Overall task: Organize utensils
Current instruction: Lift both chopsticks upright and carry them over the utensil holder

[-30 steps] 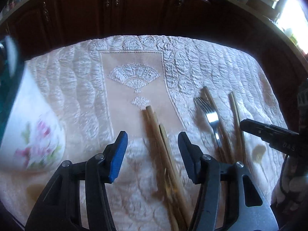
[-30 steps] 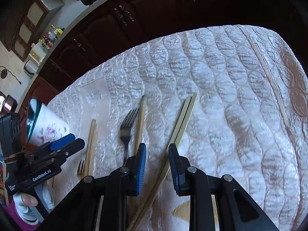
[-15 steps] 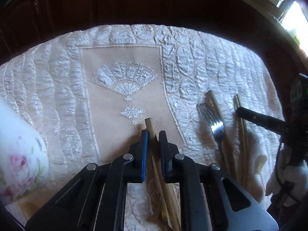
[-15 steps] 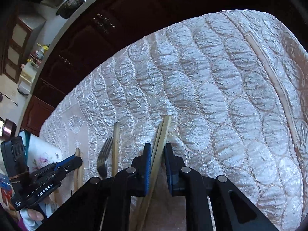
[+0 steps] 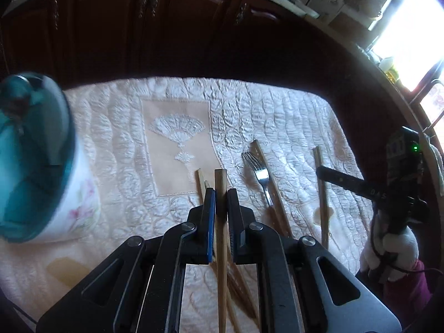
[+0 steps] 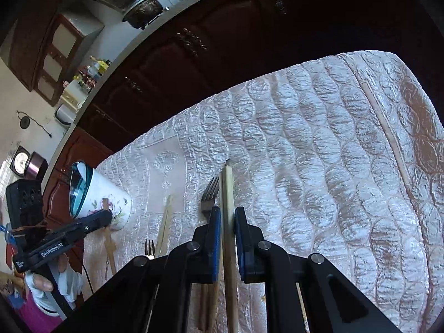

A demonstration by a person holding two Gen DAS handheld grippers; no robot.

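My left gripper (image 5: pixel 221 194) is shut on a wooden chopstick (image 5: pixel 220 183) and holds it above the quilted cloth; more chopsticks (image 5: pixel 200 183) lie under it. My right gripper (image 6: pixel 228 213) is shut on a pale chopstick (image 6: pixel 229 186), also raised. A metal fork (image 5: pixel 258 173) and a chopstick (image 5: pixel 270 183) lie side by side to the right; the fork also shows in the right wrist view (image 6: pixel 208 194). A floral cup with a teal inside (image 5: pixel 41 172) stands at the left, and shows in the right wrist view (image 6: pixel 97 197). The right gripper appears in the left wrist view (image 5: pixel 360 186).
The quilted cream tablecloth (image 5: pixel 291 116) covers the table, with an embroidered fan panel (image 5: pixel 177 138) in the middle. Dark wooden cabinets (image 5: pixel 166 27) stand behind the far edge. A second small fork (image 6: pixel 149 248) lies near the front. The left gripper shows in the right wrist view (image 6: pixel 105 216).
Both grippers closed on chopsticks and have lifted them off the cloth. The view has pulled back, and the cup has come back into the left wrist view.
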